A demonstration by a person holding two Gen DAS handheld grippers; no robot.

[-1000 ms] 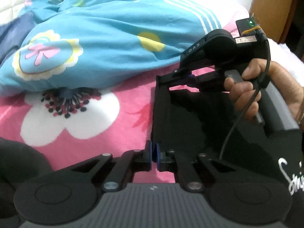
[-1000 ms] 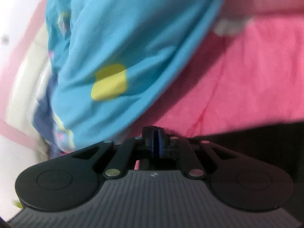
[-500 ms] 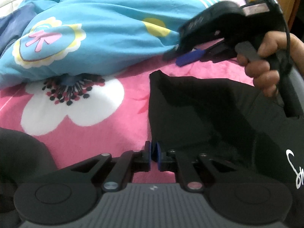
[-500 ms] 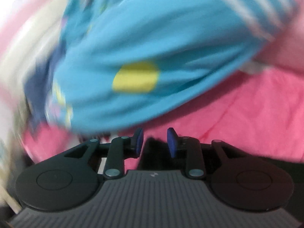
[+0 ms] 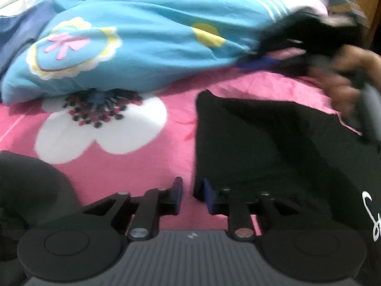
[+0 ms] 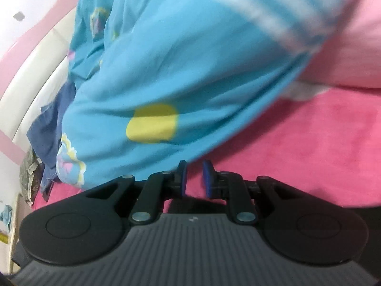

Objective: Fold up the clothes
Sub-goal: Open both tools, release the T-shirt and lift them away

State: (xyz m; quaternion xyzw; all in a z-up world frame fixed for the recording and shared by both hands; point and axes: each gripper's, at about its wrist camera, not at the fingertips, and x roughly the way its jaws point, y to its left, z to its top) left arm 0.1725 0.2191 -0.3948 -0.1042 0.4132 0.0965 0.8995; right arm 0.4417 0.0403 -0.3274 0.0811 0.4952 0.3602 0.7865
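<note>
— Pink bedsheet, is that what everything is lying on?

— Yes. It is showing a big white flower on the left side. Over the flower a blue quilt with yellow dots and white stripes is bunching up.

— What is that dark thing at the far left?

— A dark lump of cloth is sitting at the left edge. I cannot tell what it is.

— Where is the left gripper?

— It is hovering low at the bottom, in the middle. Its two blue pads are standing apart, with nothing between them. The right pad is sitting just beside the left edge of the black t-shirt.

— And the t-shirt?

— It is lying flat on the sheet, on the right side. White writing is peeking out at its right edge.

— Who is up in the right corner?

— A hand is gripping the right gripper above the shirt's far edge. It is blurry there.

— What is the right gripper's own camera seeing?

— Its blue pads are spread apart too, pinching nothing. The quilt is filling the view ahead, with the pink sheet to the right.
</note>
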